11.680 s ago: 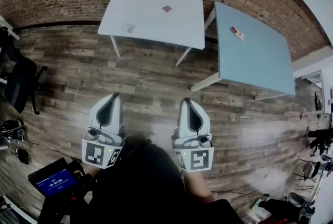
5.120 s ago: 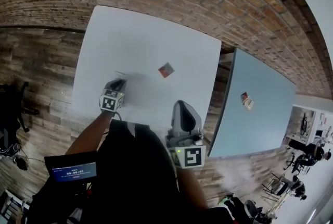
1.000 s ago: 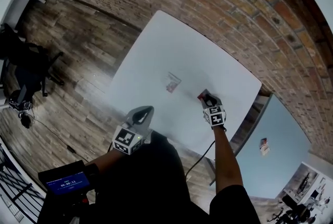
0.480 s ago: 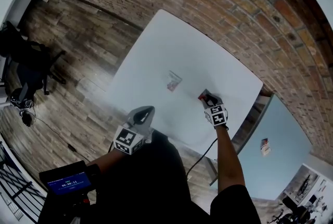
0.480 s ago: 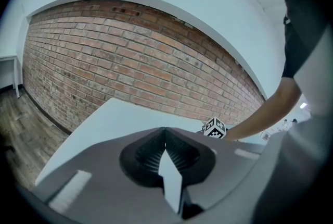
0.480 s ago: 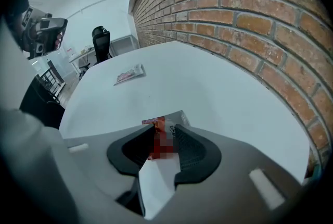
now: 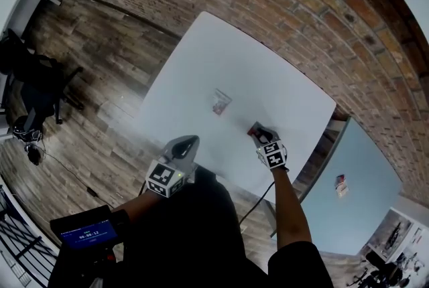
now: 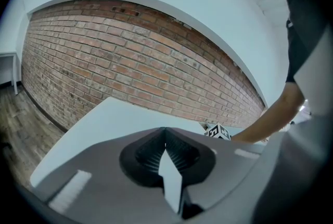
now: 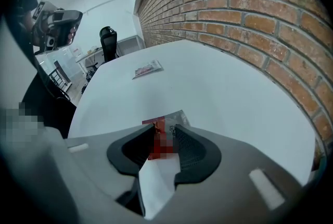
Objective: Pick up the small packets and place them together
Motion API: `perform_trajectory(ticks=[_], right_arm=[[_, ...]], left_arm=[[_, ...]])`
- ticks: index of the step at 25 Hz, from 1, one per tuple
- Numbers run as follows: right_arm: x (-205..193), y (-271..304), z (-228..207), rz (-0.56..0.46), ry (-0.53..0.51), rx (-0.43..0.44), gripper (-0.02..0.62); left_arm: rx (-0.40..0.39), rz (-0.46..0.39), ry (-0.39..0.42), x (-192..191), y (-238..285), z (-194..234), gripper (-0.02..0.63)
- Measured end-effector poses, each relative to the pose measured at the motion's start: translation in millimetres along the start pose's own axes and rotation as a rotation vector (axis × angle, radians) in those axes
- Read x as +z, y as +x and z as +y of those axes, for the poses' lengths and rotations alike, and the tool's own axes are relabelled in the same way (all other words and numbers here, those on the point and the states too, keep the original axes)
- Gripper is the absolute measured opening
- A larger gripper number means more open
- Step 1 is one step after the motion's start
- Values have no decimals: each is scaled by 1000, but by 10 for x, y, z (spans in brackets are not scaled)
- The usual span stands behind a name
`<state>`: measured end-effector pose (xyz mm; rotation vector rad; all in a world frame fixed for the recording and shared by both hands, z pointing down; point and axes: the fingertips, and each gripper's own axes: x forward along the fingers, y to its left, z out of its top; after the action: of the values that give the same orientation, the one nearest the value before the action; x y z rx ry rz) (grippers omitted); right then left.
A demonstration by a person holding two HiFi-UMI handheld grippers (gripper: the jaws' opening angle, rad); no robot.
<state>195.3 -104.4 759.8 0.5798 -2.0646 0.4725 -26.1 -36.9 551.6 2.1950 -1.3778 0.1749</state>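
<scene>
The right gripper (image 9: 164,129) has its jaws clamped on the red packet (image 9: 156,139) over the table (image 9: 208,77); the left gripper (image 8: 165,137) has its jaws together, empty.

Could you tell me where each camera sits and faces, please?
Head view: on the head, down at white table; left tongs, right tongs, forearms show.
Left gripper view: on left tongs, facing brick wall; right forearm shows.
Right gripper view: on right tongs gripping red packet; torso shows.
Head and right share the second packet.
</scene>
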Motion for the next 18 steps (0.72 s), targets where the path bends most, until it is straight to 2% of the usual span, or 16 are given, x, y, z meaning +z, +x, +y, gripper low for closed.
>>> perform_trajectory(ticks=[5, 11, 18], right_arm=[[17, -9, 48, 23, -15, 14, 127], [116, 58, 54, 39, -55, 15, 127], [378, 226, 154, 25, -77, 30, 126]], left_arm=[[-19, 28, -2, -64, 11, -52, 0], [-28, 4, -14, -53, -18, -51, 0], [5, -36, -36, 58, -120, 132, 0]])
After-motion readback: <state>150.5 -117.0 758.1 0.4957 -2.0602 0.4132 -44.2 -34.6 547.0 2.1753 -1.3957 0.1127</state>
